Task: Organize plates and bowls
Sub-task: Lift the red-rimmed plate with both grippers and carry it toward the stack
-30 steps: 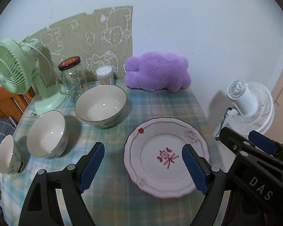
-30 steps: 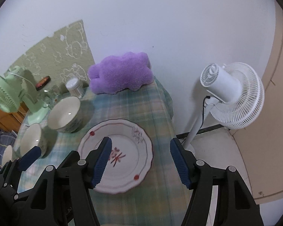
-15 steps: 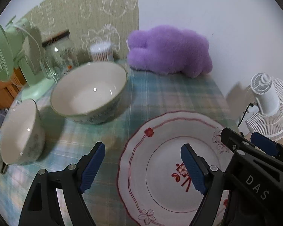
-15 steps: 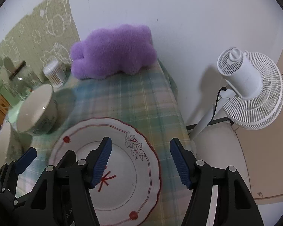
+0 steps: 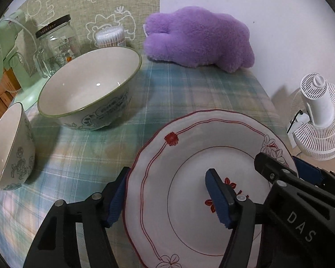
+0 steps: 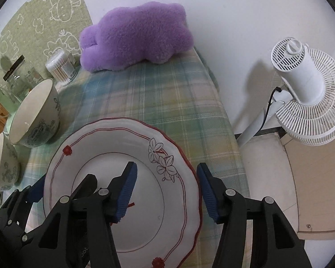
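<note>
1. Both pairs of jaws are closing at this moment, and each pair has one rim of the plate (image 5: 189, 167) between its pads. The left gripper (image 5: 165, 197) straddles the left rim, the right gripper (image 6: 167, 189) the right rim. The pads do not seem to press on the plate yet, so nothing is grasped so far.

2. The plate lies flat on the checked cloth of the desk (image 6: 167, 102), at the near right part, close to the right edge.

3. What could go wrong, in my judgement:
   - The rim is thin, smooth and sloped, so a pad could slide off when it closes, and the plate could be pushed instead of held.
   - If one gripper closes or lifts before the other, the plate may tilt and slip out.
   - The outer pad must go under the rim; it could catch the cloth and drag it.

4. Other things around: the large bowl (image 5: 89, 89) stands to the far left of the plate, and a second bowl (image 5: 9, 147) is more to the left. Behind them are a glass jar (image 5: 55, 42) and a cotton swab box (image 5: 110, 36). A purple plush toy (image 6: 136, 35) lies at the far end. A white fan (image 6: 306, 89) stands on the floor to the right, beyond the desk.

5. Nothing lies on the plate or blocks the grippers; the large bowl is near, but apart from it.
</note>
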A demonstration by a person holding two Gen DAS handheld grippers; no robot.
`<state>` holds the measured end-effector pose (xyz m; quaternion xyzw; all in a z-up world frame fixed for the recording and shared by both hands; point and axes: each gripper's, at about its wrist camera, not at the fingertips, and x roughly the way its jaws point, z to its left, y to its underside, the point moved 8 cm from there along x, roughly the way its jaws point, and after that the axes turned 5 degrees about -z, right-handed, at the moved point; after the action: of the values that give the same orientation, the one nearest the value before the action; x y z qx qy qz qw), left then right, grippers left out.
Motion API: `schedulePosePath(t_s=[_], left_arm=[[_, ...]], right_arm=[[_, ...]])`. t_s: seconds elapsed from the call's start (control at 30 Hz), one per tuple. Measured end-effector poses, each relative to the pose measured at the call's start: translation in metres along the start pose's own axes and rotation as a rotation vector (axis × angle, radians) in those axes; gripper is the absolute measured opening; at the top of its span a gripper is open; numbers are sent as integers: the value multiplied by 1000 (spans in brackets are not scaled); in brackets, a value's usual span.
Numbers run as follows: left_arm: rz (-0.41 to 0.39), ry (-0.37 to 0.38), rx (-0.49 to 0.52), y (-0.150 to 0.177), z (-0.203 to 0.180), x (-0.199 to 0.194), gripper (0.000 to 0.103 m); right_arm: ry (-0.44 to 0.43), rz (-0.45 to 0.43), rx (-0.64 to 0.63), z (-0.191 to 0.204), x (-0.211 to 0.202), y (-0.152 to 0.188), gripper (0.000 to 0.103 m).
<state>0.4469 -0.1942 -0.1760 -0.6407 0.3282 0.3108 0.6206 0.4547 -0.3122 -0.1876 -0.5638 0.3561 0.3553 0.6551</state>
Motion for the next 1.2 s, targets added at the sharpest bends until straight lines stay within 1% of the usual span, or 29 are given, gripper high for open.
schedulePosePath(t_s=[0.23, 0.43, 0.53, 0.63, 0.77, 0.93, 1.1, 1.2], left_arm=[[21, 1, 22, 5, 6, -6, 68], [45, -7, 34, 18, 21, -16, 68], [58, -3, 18, 26, 28, -20, 67], [46, -7, 15, 29, 31, -22, 66], [20, -16, 33, 29, 31, -23, 66], [16, -14, 40, 29, 31, -24, 67], [41, 3, 4, 27, 30, -26, 66], [18, -8, 9, 22, 31, -34, 66]], right_arm=[[6, 7, -21, 3, -6, 4, 58], [-18, 30, -25, 18, -18, 21, 57], [-30, 48, -28, 26, -21, 31, 57], [-20, 42, -48, 30, -22, 34, 57], [-9, 48, -55, 30, -17, 35, 57], [11, 24, -52, 28, -11, 34, 54], [35, 21, -48, 30, -15, 31, 54], [43, 10, -53, 32, -22, 28, 54]])
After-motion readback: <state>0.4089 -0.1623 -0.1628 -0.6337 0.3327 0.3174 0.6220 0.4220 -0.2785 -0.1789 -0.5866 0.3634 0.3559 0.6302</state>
